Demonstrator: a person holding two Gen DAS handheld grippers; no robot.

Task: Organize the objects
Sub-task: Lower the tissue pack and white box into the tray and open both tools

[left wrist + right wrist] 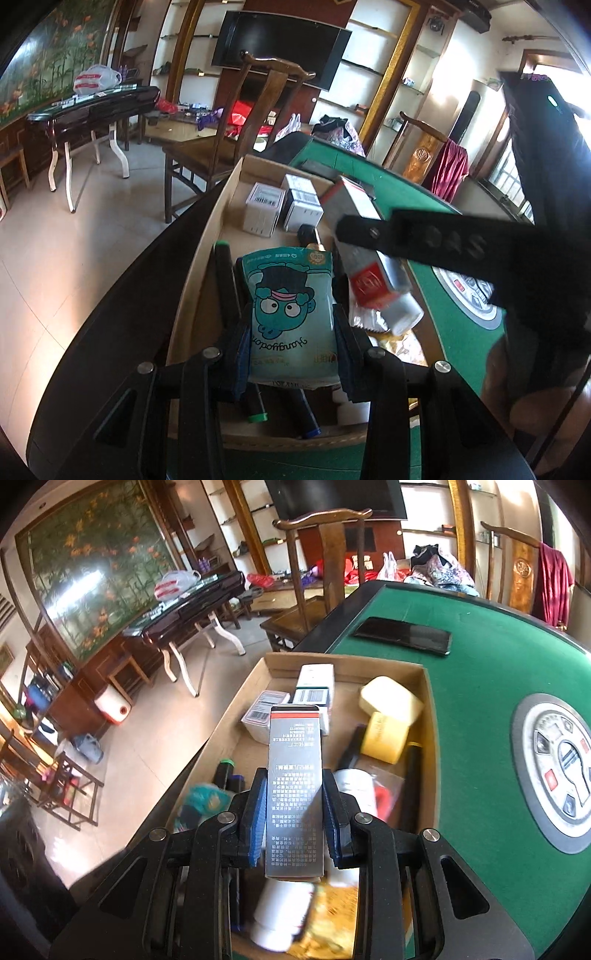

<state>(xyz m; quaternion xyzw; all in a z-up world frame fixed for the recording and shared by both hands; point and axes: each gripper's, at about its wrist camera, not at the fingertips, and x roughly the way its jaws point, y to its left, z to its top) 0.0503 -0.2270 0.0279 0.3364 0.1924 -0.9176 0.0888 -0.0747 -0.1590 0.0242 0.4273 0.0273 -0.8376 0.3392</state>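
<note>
My left gripper (291, 332) is shut on a teal cartoon pouch (290, 314) and holds it over the cardboard box (207, 266). My right gripper (293, 808) is shut on a long grey carton with a red band (293, 775), also above the box (236, 746); that carton shows in the left wrist view (364, 251) with the right gripper's finger (369, 232) across it. In the box lie white small boxes (266, 208), markers (255, 406), a yellow sponge (391, 698), a yellow tape roll (384, 734) and a white bottle (280, 915).
The box sits at the left edge of a green felt table (480, 709) with a round centre panel (557, 775). A black phone (402, 635) lies beyond the box. Wooden chairs (314, 590) stand at the far side.
</note>
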